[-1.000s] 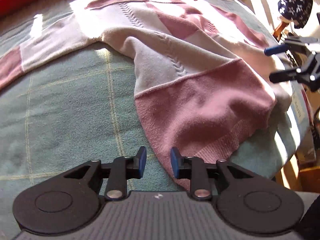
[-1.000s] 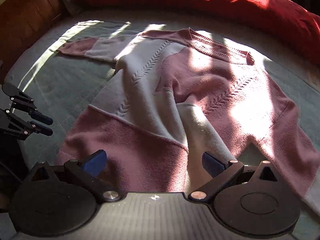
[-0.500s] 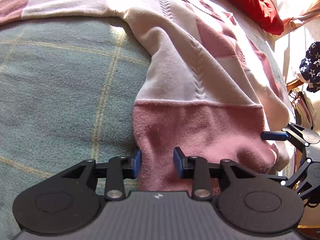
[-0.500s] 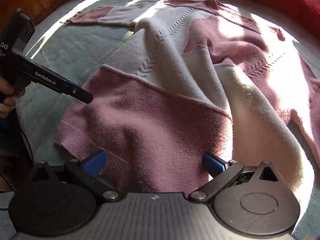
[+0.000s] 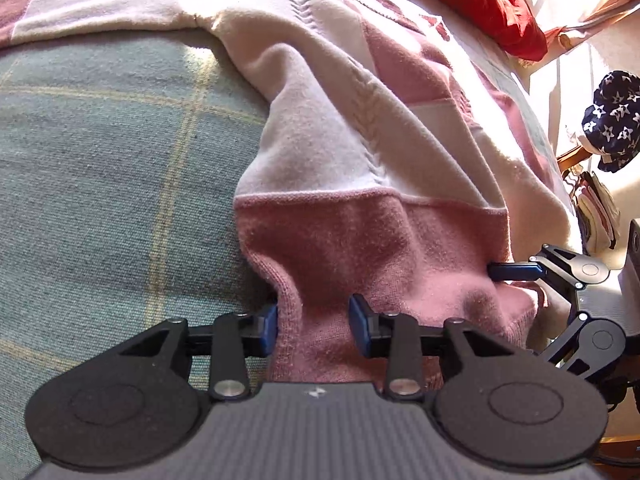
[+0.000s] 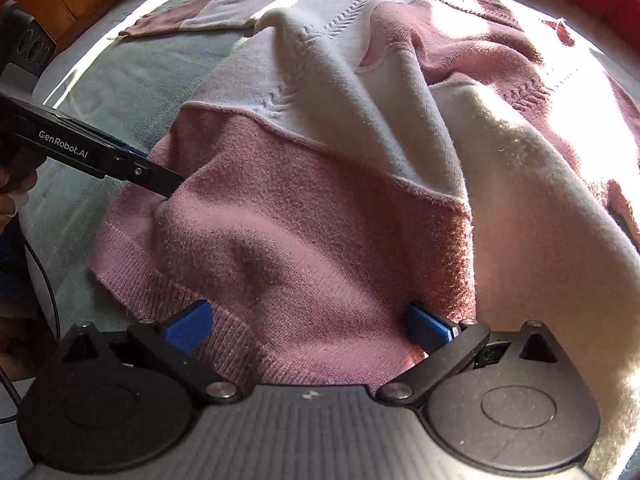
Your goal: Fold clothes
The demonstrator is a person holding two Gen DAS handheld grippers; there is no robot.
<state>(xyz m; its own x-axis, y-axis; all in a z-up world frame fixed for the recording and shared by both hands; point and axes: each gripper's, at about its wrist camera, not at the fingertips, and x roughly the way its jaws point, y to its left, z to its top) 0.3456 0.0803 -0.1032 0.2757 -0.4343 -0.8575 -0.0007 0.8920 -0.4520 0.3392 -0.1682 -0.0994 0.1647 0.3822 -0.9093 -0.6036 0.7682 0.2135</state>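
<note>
The left gripper (image 5: pixel 313 322) sits with its blue pads parted on either side of the ribbed hem of the sweater (image 5: pixel 360 184), straddling the cloth but not yet pinching it; the right gripper (image 6: pixel 308 328) is spread wider still over the hem's other corner, likewise not clamped. The pink-and-cream sweater lies on the green checked bedcover (image 5: pixel 100 152), its body mostly flat, with one sleeve (image 6: pixel 188 20) stretched out to the side and the other sleeve (image 6: pixel 532 208) already laid across the front, so one sleeve fold appears done. What is left looks like most of the job: closing both grippers on the hem, bringing the bottom up toward the collar, tucking in the outstretched sleeve and squaring the bundle. Beyond the sweater a red pillow (image 5: pixel 480 0) lies along the far edge of the bed.
</note>
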